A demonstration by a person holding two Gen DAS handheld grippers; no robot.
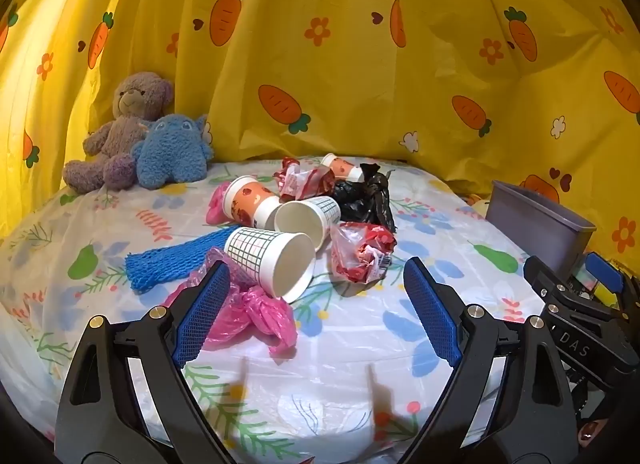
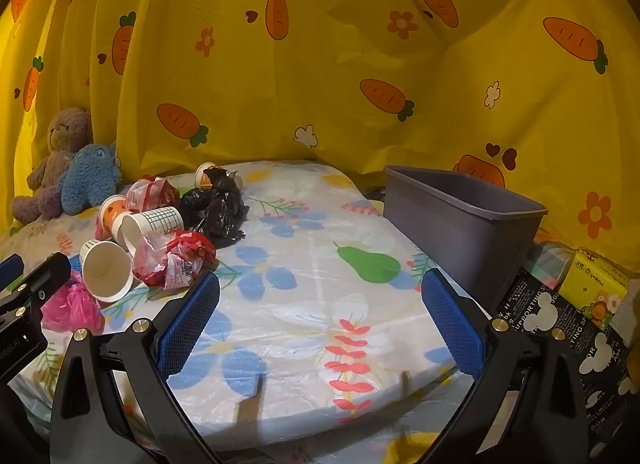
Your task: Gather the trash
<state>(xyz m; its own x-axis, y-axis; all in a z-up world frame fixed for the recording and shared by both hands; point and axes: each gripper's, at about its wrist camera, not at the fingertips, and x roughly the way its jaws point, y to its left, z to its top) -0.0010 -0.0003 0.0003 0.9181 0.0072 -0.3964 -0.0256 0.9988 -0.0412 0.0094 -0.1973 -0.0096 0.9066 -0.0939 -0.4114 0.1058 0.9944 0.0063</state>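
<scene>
Both grippers — left gripper and right gripper — hang spread wide and empty above the table. Nothing looks collected yet: the visible part of the grey bin shows nothing inside. All trash — cups, crumpled wrappers, black bag, pink bag — sits heaped at the table's left.

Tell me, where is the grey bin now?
The grey bin stands at the right side of the table, clearly seen in the right wrist view, far from the trash pile with the black bag on the left.
</scene>
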